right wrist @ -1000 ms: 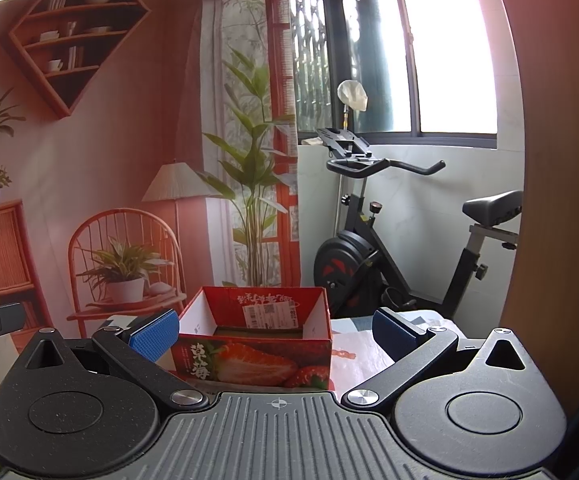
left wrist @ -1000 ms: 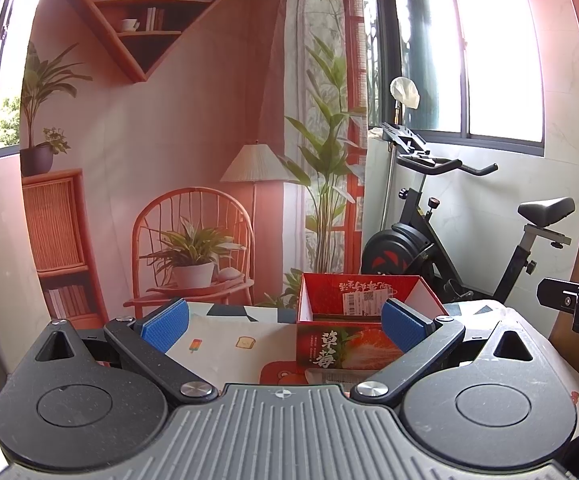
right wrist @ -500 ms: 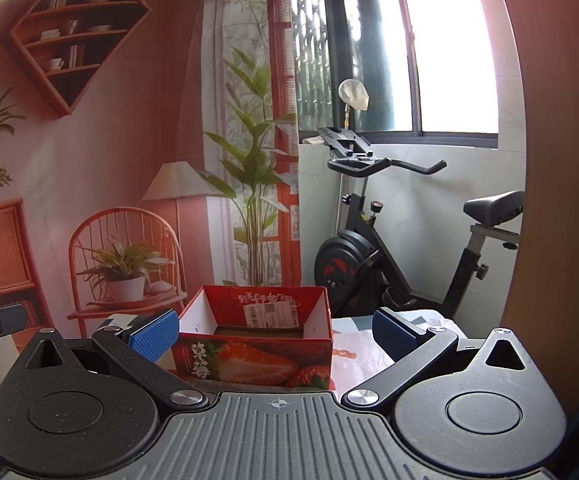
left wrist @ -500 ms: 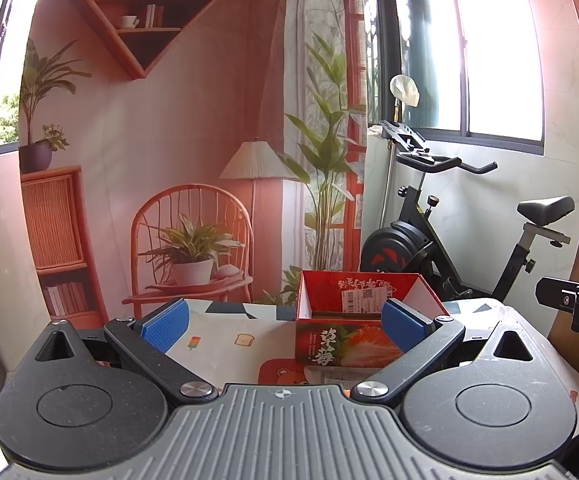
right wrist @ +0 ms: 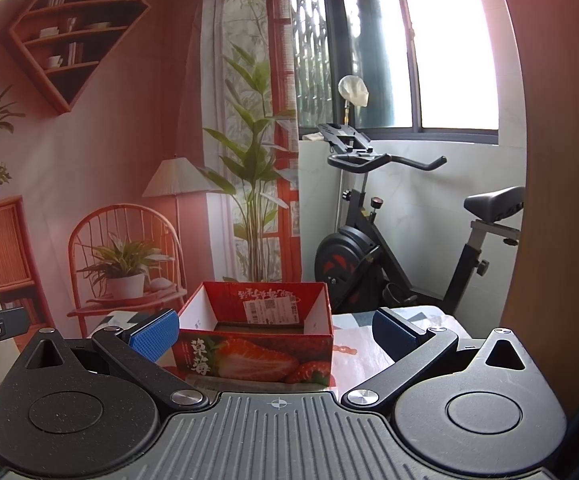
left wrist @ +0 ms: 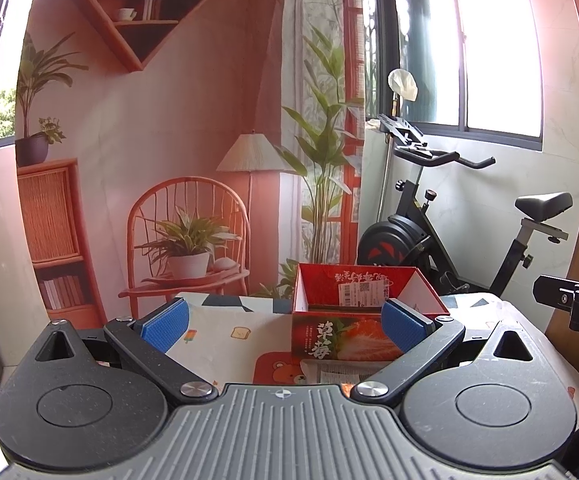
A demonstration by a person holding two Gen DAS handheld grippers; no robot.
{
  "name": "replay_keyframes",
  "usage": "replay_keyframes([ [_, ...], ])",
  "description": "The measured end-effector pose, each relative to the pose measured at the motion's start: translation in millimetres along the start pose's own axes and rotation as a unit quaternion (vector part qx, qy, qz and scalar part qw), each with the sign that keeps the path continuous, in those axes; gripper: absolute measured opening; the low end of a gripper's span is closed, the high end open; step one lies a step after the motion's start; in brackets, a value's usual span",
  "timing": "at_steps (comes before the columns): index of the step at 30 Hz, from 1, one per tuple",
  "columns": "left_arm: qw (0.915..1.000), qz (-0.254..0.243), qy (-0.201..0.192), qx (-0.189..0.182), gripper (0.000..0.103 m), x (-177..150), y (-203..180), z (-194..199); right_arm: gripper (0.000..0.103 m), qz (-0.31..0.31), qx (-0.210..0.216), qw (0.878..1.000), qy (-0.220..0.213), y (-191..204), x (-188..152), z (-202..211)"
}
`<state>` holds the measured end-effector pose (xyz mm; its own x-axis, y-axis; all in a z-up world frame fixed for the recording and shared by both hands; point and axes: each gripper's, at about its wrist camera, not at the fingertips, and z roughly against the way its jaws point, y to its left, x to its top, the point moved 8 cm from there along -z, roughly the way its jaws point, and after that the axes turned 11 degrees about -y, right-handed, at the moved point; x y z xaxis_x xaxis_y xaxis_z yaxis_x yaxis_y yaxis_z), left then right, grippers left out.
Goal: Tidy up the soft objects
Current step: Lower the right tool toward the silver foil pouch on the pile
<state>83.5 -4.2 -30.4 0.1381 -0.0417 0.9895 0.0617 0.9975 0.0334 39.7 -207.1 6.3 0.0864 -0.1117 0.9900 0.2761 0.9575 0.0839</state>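
A red strawberry-printed cardboard box point(left wrist: 353, 320) with an open top stands on a table with a cartoon-print cloth point(left wrist: 225, 344). In the right wrist view the same box point(right wrist: 255, 344) sits straight ahead. My left gripper point(left wrist: 285, 322) hovers open short of the box, nothing between its blue pads point(left wrist: 165, 324). My right gripper point(right wrist: 273, 334) is open too and holds nothing, level with the box's near side. What lies inside the box is hidden; no soft object shows in either view.
A black exercise bike point(left wrist: 449, 232) stands behind the table at the right, under a window. A printed backdrop of a chair and plants point(left wrist: 185, 240) hangs behind. A brown panel point(right wrist: 561, 200) rises at the right edge. Part of the other gripper point(left wrist: 573, 300) shows at right.
Both views have shifted only slightly; the box sits a touch lower in the left wrist view. Both grippers stay open and hold nothing.
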Motion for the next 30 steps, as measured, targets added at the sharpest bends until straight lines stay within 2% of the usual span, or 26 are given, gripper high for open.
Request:
replay_keyframes([
  [2, 0.9999, 0.003, 0.009, -0.006, 0.103, -4, 0, -3, 0.103, -0.002, 0.002, 1.000, 0.004, -1, -6, -3],
  [5, 0.9984, 0.021, 0.044, -0.030, 0.103, -19, -3, -14, 0.103, -0.014, 0.021, 1.000, 0.012, -4, -21, -8],
  [10, 0.9902, 0.052, 0.120, -0.049, 0.103, -66, -7, -46, 0.103, -0.049, 0.045, 0.997, 0.029, -21, -60, -22],
  [13, 0.9859, 0.052, 0.151, -0.050, 0.103, -94, -8, -66, 0.103, -0.046, 0.036, 0.998, 0.028, -34, -87, -30],
  [17, 0.9825, 0.026, 0.180, -0.039, 0.103, -126, -8, -85, 0.102, -0.036, 0.016, 0.997, 0.069, -45, -127, -47],
  [24, 0.9660, 0.044, 0.248, -0.060, 0.102, -166, -9, -94, 0.103, -0.036, 0.002, 0.986, 0.165, -54, -191, -63],
  [27, 0.9595, 0.055, 0.267, -0.070, 0.099, -178, -13, -94, 0.103, -0.036, -0.016, 0.981, 0.191, -61, -208, -64],
  [30, 0.9514, 0.066, 0.288, -0.088, 0.090, -191, -23, -93, 0.102, -0.017, -0.017, 0.976, 0.216, -66, -224, -66],
])
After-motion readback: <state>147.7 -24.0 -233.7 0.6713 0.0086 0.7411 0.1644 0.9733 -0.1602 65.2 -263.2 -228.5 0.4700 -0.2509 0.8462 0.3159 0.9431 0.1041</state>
